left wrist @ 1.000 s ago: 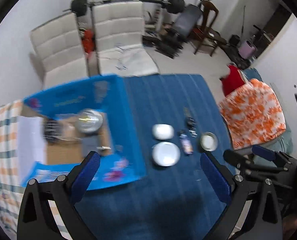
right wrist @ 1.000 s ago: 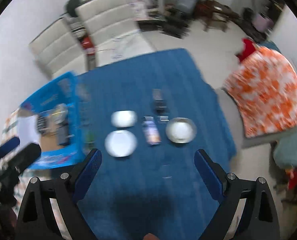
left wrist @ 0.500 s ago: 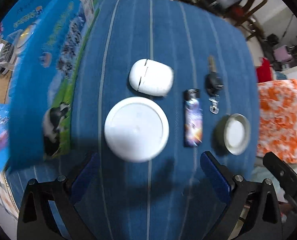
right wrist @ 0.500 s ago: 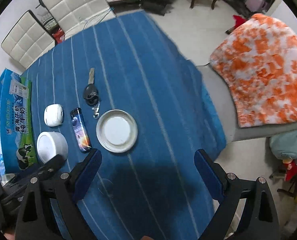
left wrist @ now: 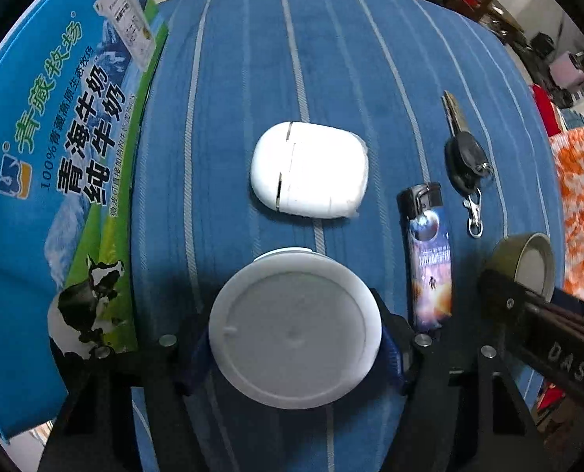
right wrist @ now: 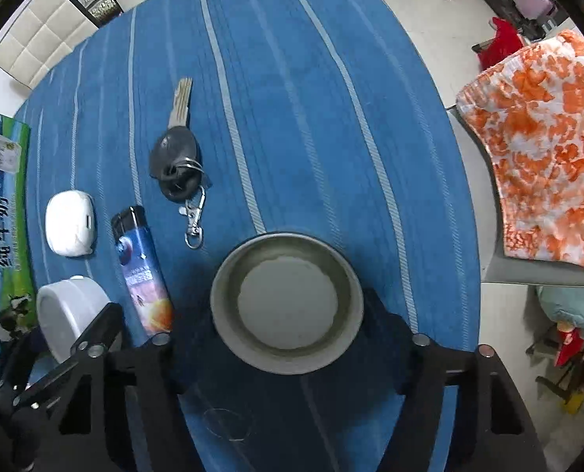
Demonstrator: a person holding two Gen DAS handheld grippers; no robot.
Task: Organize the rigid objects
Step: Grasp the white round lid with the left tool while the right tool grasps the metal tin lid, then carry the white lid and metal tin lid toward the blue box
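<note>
A white round container (left wrist: pixel 294 328) sits on the blue striped tablecloth (left wrist: pixel 331 59), and my left gripper (left wrist: pixel 294 350) is shut on it, blue pads pressed to both sides. My right gripper (right wrist: pixel 288 334) is shut on a shallow metal dish (right wrist: pixel 288 299), dark fingers against its rim. Between the two lies a lighter (left wrist: pixel 429 259) with a space print. Beyond them rest a white earbud case (left wrist: pixel 309 175) and a black-headed key (left wrist: pixel 465 157) with a clip. The right wrist view shows the case (right wrist: pixel 70 222), lighter (right wrist: pixel 142 271), key (right wrist: pixel 178 157) and white container (right wrist: pixel 68 310).
A blue milk carton box (left wrist: pixel 56 157) borders the cloth on the left. To the right, past the table edge, an orange-and-white blanket (right wrist: pixel 547 157) covers a seat. White padded chairs (right wrist: pixel 36 47) stand at the far side. Clutter lies on the floor beyond.
Both grippers dropped from high above the table down onto it. The left jaws narrowed around the white round container, and the right jaws narrowed around the metal dish.
</note>
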